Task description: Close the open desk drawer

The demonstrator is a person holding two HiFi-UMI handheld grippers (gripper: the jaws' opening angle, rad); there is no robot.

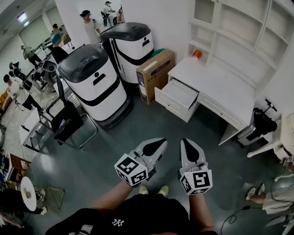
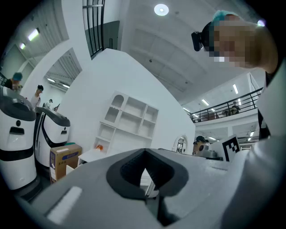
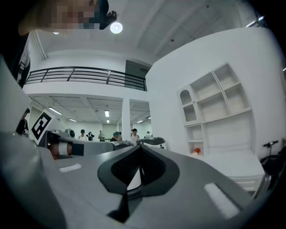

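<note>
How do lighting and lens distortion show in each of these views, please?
Head view: even light, dark corners, fisheye bows the shelves, yet the drawer is sharp. Left gripper view: a ceiling lamp glares at the top. Right gripper view: a second lamp flares beside the mosaic patch.

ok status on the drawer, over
Left gripper and right gripper shut, empty, well short of the desk. Drawer open, untouched. Nothing seen in the way; cardboard box stands beside the drawer.
</note>
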